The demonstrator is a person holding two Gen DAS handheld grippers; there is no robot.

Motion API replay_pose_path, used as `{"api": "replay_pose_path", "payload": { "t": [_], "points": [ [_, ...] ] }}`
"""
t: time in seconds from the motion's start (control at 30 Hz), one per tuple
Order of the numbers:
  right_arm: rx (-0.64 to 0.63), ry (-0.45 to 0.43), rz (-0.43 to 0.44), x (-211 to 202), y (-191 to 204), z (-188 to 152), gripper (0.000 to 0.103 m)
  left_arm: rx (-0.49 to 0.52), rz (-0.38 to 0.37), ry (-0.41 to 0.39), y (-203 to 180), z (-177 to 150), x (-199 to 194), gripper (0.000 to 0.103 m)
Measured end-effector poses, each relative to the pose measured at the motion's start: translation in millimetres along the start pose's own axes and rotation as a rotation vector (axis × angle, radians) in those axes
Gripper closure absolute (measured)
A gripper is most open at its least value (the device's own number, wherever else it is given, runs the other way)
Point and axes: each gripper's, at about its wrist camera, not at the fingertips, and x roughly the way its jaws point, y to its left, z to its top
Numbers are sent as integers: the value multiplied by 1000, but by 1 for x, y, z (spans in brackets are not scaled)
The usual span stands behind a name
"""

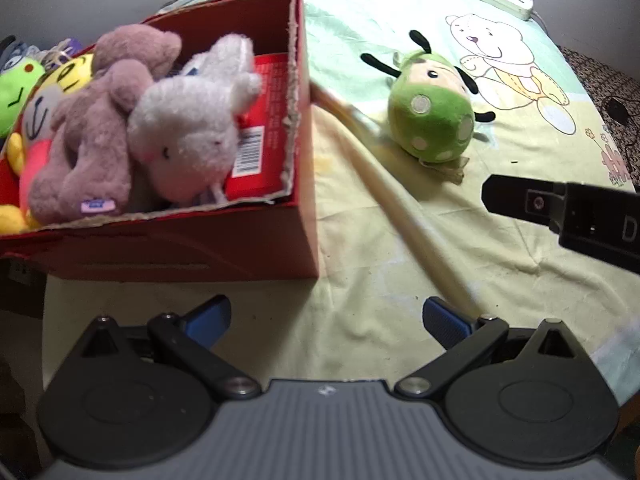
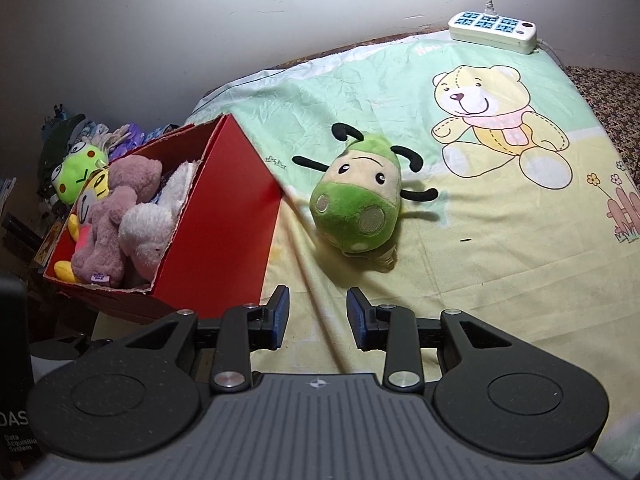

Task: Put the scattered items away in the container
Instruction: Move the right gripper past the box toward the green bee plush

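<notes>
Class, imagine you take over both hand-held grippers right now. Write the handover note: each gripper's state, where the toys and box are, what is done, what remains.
Left hand-held gripper: open wide, empty, above the sheet near the red box.
Right hand-held gripper: empty, fingers partly apart, aimed at the green bug plush, not touching it.
Done: the pink bear, white bunny and a yellow plush lie in the box.
Left: the green bug plush lies alone on the sheet to the right of the box; grasp it and put it in. The power strip at the far edge is plugged in; probably leave it.
</notes>
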Motion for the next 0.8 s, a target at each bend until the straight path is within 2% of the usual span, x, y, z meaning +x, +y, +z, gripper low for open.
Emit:
{"api": "replay_pose_path", "payload": {
  "t": [0.2, 0.33, 0.4, 0.5, 0.67, 0.8],
  "points": [
    [69, -19, -55, -1, -19, 4, 65, 108, -57, -21, -21, 8, 5, 1],
    [125, -16, -48, 1, -36, 11, 64, 146, -120, 0, -36, 14, 14, 1],
    [151, -10, -49, 4, -45, 15, 64, 169, -117, -18, -44, 17, 14, 1],
    [170, -14, -60, 6, -58, 21, 63, 154, -168, -15, -50, 21, 15, 0],
    [200, 2, -44, 14, -79, 33, 62, 146, -213, 49, -61, 23, 33, 0],
    [200, 18, -25, 22, -91, 40, 62, 151, -219, 74, -71, 24, 43, 0]
  ]
}}
